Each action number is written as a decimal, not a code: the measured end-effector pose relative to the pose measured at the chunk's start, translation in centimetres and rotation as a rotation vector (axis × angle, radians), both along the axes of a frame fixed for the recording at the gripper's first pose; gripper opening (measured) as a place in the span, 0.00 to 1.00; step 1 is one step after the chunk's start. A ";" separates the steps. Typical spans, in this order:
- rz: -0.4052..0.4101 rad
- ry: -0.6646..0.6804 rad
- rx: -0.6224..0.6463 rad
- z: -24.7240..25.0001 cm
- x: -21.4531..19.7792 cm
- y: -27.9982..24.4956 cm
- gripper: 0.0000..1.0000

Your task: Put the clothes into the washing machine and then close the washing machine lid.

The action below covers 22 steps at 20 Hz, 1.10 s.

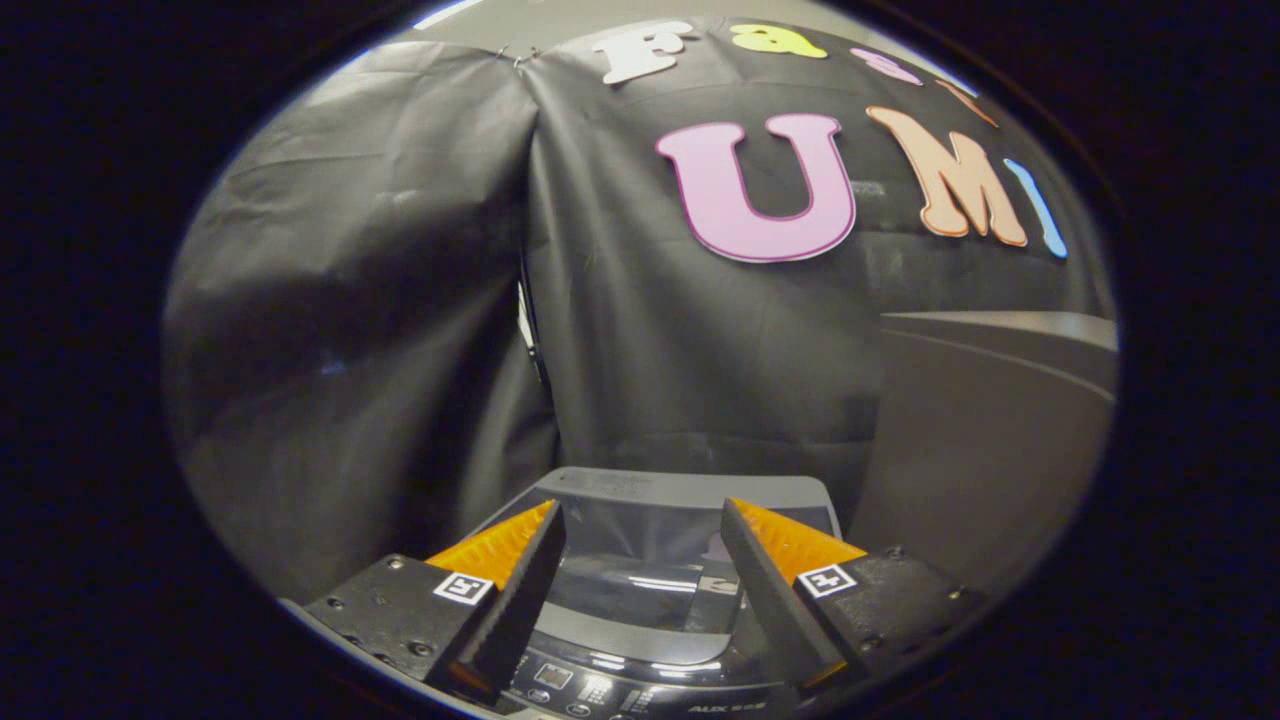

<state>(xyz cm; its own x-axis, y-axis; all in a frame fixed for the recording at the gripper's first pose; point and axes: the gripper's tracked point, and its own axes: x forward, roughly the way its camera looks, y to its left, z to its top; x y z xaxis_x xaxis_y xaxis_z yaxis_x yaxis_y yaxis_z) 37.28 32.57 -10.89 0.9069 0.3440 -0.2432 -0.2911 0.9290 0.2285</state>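
While I held the gripper (640, 585) above the dark grey top-loading washing machine (650, 640), its fingers stood released and apart, gripping nothing. The glossy tinted lid (650, 560) lay flat between them, apparently shut. I judged it stiff and slippery, best taken at its near edge. Clothes: none seen.

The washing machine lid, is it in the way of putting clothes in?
Yes. The washing machine lid looks shut, lying flat over the tub, just ahead of the open, empty tongs. It likely must be lifted before clothes go in.
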 end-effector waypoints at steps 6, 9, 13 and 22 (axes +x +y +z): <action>-0.003 -0.102 0.030 5.1 -5.6 -5.8 0.94; -0.029 -0.155 0.027 7.2 -8.7 -9.6 0.93; -0.098 -0.248 -0.028 9.4 -12.7 -15.5 0.92; -0.231 -0.390 -0.242 11.8 -18.6 -23.8 0.94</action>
<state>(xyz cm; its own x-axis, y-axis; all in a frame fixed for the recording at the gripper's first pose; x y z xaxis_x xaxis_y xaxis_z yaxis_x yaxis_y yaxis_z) 18.68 8.81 0.87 0.9917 0.1000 0.0806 -0.0931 0.9920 -0.0858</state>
